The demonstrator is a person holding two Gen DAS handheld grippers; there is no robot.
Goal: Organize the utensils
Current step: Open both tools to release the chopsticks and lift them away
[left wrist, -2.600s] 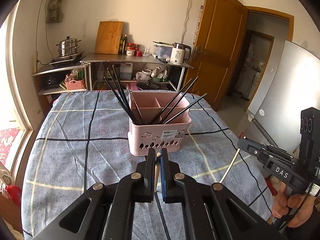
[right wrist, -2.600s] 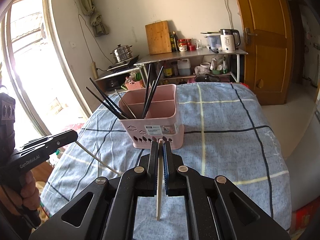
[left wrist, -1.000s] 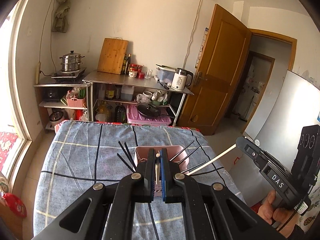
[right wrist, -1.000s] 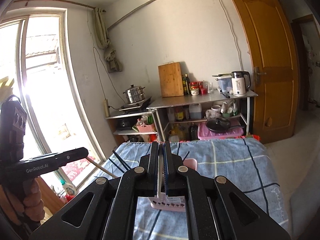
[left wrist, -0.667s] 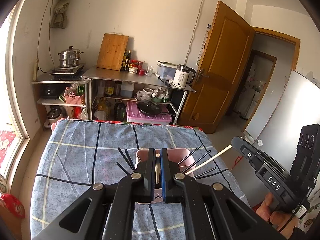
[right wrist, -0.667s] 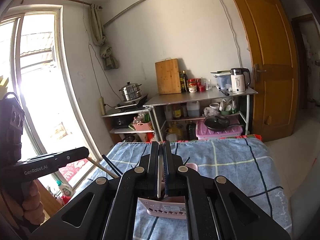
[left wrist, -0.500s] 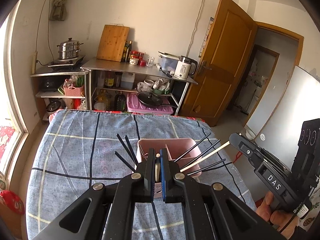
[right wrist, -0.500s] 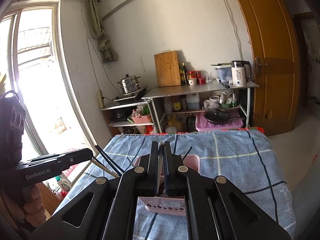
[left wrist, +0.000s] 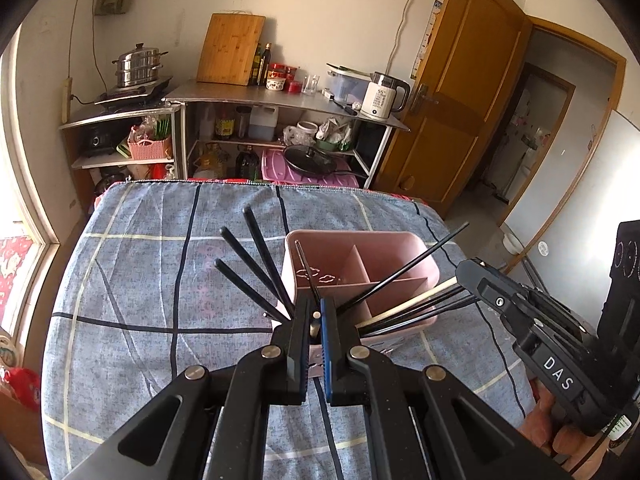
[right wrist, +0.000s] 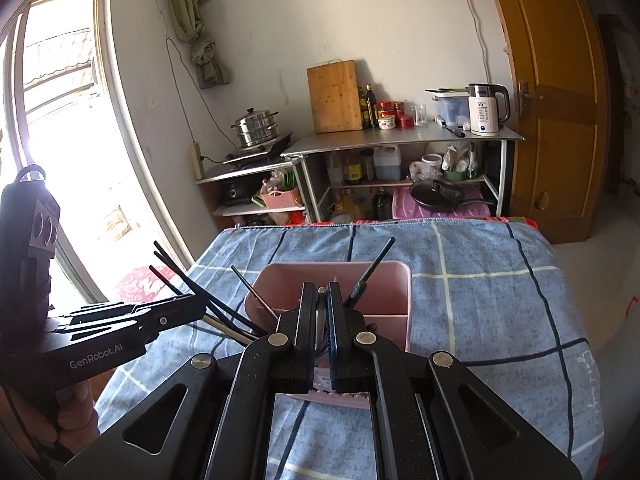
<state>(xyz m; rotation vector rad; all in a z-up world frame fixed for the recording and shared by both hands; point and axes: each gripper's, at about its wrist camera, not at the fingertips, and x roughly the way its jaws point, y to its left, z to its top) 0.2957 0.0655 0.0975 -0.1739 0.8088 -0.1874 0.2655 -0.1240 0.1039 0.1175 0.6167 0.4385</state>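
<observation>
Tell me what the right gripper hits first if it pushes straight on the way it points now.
Most likely the pink utensil basket: the right gripper, shut on a pale chopstick, points down into it, among the black chopsticks. Depth is unclear, so the basket's inner divider or floor may come first.

Both hand-held grippers were low by the front of the pink basket point(left wrist: 400, 248) at first. They went up high and came back down over it. Now the tip of the right hand-held gripper point(left wrist: 466, 276) pale chopstick point(left wrist: 408, 304) pokes into the basket.
</observation>
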